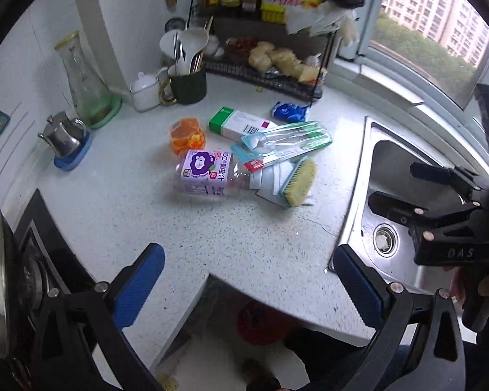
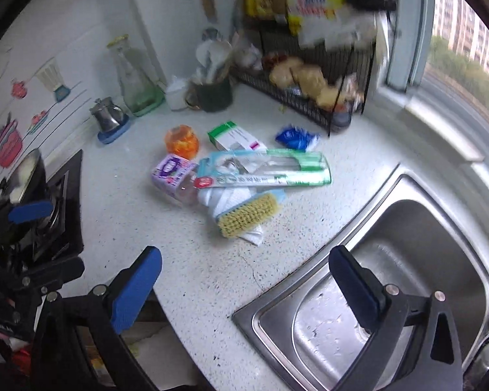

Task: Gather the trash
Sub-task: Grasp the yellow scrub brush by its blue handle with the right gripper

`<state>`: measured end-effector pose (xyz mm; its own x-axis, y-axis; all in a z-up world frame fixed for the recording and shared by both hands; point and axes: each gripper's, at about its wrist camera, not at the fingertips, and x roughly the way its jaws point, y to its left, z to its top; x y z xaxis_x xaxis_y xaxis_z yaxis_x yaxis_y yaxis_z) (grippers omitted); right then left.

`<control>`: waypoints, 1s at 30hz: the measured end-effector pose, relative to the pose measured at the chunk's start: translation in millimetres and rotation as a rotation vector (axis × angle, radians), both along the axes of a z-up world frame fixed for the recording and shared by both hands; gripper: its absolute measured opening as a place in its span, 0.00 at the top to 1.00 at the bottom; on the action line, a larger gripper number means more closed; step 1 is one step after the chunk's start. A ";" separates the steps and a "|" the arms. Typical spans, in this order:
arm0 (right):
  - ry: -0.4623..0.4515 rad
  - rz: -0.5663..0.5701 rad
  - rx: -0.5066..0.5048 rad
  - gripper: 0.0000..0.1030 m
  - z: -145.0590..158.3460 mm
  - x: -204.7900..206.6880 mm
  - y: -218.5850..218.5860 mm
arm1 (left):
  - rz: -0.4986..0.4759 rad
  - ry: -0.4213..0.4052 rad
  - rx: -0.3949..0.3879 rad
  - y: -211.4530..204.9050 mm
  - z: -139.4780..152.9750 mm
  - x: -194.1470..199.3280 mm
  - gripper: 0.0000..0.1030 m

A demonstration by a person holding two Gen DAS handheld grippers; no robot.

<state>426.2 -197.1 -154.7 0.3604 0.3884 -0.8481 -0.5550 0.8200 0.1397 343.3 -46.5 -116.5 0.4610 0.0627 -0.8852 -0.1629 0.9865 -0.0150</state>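
A heap of trash is seen mid-table on the white speckled table [image 1: 212, 244], ahead of both grippers. The clear plastic juice bottle with purple label [image 1: 202, 176] lies on its side, long axis left-to-right, nearest the left gripper [image 1: 247, 280]. The right gripper [image 2: 244, 280] is held beside the steel sink [image 2: 423, 260]. Both pairs of jaws are spread wide, empty. A crinkly glossy toothbrush pack [image 1: 287, 143] overlaps the bottle's neck.

light: soft daylight from window [image 1: 433, 32] at right | shadows: faint | left wrist view: sharp | right wrist view: motion-blurred, worst at rack [image 2: 309, 75] | edges: fisheye bending, dark corners
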 end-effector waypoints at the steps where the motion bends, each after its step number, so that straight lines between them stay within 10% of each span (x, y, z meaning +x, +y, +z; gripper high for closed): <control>1: 0.024 -0.007 0.001 0.01 -3.3 8.4 0.3 | 0.007 0.010 -0.001 0.6 -2.9 6.1 0.00; 18: 0.355 -0.100 0.061 0.01 -84.9 93.2 20.7 | 0.071 0.141 -0.035 20.8 -62.7 92.6 0.00; 30: 0.504 -0.126 0.115 0.33 -116.5 125.3 16.5 | 0.054 0.188 -0.037 22.1 -83.1 109.8 0.00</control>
<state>551.4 -180.6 -271.2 -0.0312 0.4694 -0.8824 -0.2936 0.8396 0.4570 453.0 -24.4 -199.5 0.2843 0.0484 -0.9575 -0.2189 0.9756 -0.0157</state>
